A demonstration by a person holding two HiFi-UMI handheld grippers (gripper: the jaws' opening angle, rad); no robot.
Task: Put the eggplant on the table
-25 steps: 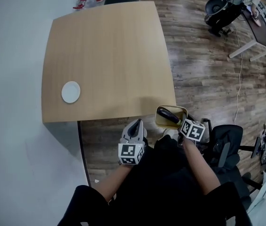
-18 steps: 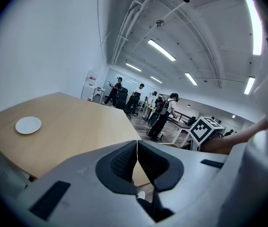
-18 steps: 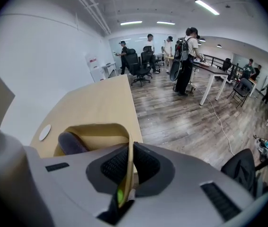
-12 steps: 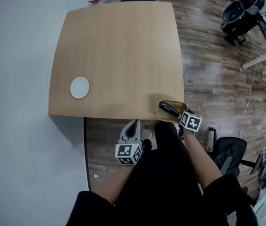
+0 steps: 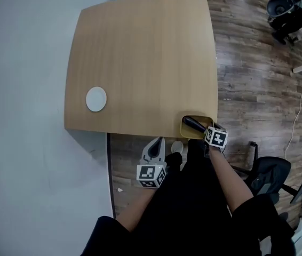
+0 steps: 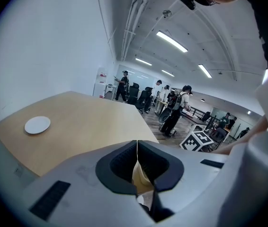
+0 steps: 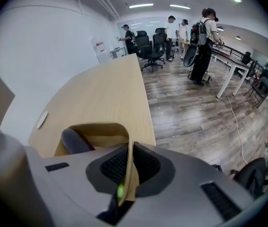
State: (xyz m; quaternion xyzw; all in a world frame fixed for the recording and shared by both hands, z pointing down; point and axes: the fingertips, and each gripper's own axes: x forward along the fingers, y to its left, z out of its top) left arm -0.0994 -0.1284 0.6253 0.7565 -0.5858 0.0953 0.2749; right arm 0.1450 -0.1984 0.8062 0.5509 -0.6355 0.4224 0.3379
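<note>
Jaws of the right gripper point(image 7: 129, 160) are pressed together on the thin wall of a tan container point(image 7: 101, 125), so the container hangs from that single pinch. Jaws of the left gripper point(image 6: 137, 148) are closed tip to tip with nothing clamped between them; this gripper is off the table point(image 5: 140, 52), just beyond its near edge.

The eggplant point(image 5: 193, 124) lies inside the container, at the table's near right corner. Whether the container's base rests on the table or hangs over the edge cannot be told.

Handling (judged): the eggplant looks dark, smooth and elongated. It is probably firm but slightly yielding, light to moderate in weight, and its glossy skin is likely to slip under narrow pads. The best hold appears to be across the thick middle of the body, jaws square to its long axis, not on the tapered end. The container wall looks thin and flexible, so it may buckle or tilt, letting the eggplant roll.

Count: 1 eggplant, 1 container, 1 table, 1 white plate point(image 5: 96, 98) near the table's left edge, and 2 grippers.
</note>
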